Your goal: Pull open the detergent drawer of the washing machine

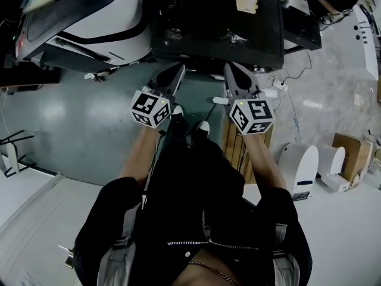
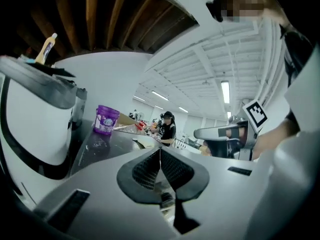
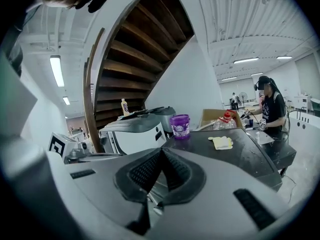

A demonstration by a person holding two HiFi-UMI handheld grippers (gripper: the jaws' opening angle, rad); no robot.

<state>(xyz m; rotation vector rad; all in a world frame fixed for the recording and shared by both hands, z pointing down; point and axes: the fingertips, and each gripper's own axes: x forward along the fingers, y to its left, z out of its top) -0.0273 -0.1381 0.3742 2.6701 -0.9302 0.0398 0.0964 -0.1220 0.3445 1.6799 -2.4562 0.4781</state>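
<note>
The washing machine (image 1: 83, 16) is a white and grey appliance at the upper left of the head view, beside a black-topped table (image 1: 214, 34). In the left gripper view its white body (image 2: 30, 119) fills the left side. From the right gripper it stands further off (image 3: 135, 131); I cannot make out its detergent drawer. My left gripper (image 1: 178, 70) and right gripper (image 1: 229, 68) are side by side in front of the table's near edge, touching neither machine nor table. Both are shut on nothing, left (image 2: 160, 151) and right (image 3: 161, 151).
A purple bucket (image 3: 180, 126) and a yellow cloth (image 3: 222, 142) sit on the black table. A bottle (image 2: 46, 49) stands on the machine's top. A wooden staircase (image 3: 130, 49) rises behind. A person (image 3: 270, 109) stands at a far bench. White devices (image 1: 300, 165) and a cardboard box (image 1: 351, 154) are on the floor to the right.
</note>
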